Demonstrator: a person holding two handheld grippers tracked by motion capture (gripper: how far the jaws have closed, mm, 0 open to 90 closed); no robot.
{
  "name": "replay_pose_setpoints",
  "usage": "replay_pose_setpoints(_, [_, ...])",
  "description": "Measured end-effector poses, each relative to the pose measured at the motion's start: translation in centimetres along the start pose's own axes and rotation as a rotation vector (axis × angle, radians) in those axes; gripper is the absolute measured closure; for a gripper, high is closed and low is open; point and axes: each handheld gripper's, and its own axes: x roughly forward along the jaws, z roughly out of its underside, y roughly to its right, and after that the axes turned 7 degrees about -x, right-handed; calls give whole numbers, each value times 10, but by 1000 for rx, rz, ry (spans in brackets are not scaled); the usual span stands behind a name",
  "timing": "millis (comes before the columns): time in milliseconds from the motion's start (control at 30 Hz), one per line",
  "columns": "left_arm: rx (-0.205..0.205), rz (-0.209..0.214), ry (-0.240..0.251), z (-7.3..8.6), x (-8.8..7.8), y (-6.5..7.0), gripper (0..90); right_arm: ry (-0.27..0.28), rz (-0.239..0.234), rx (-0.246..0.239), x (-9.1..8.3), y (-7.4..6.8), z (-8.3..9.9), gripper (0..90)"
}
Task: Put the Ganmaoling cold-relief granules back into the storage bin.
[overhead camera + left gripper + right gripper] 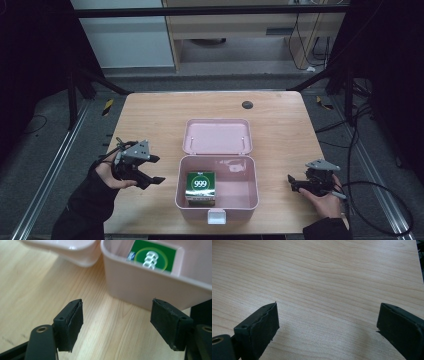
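A pink plastic box [235, 197] stands open near the table's front edge, its lid [218, 136] laid flat behind it. Inside, at the left, lies a green packet marked 999 [200, 187]. My left gripper [155, 169] is open just left of the box, jaws pointing at its wall [140, 290], nothing between them; the green packet [155, 257] peeks over the rim. My right gripper [291, 182] is open to the right of the box, over bare wood [324, 290], holding nothing.
The wooden table [150, 120] has a dark round grommet [247, 104] at the back. A white latch tab [217, 216] juts from the box's front. Dark frame rails and cables lie on the floor on both sides.
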Motion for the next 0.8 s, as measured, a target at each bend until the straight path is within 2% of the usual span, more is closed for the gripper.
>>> replay_pose_setpoints(300, [-76,-11,-19,32,21,-4,242,-3,1,3,0,-1,0,43])
replay_pose_setpoints(433, [-116,-39,-30,42,30,-9,234,-5,0,-3,1,-1,0,40])
replay_pose_setpoints(567, [-148,-59,-22,48,35,-13,228,-8,3,-3,1,-1,0,39])
replay_pose_setpoints(600, [-175,-69,-11,52,38,-16,227,-5,2,0,1,-1,0,38])
replay_pose_setpoints(667, [-187,-73,-12,54,39,-17,223,-4,5,1,1,-1,0,34])
replay_pose_setpoints(700, [-194,-82,-24,56,41,-18,223,-4,5,1,1,-1,0,34])
replay_pose_setpoints(733, [-209,-109,-34,59,43,-19,201,-3,7,0,1,0,0,33])
replay_pose_setpoints(800, [-217,-111,-36,60,44,-19,202,-1,7,1,1,0,0,33])
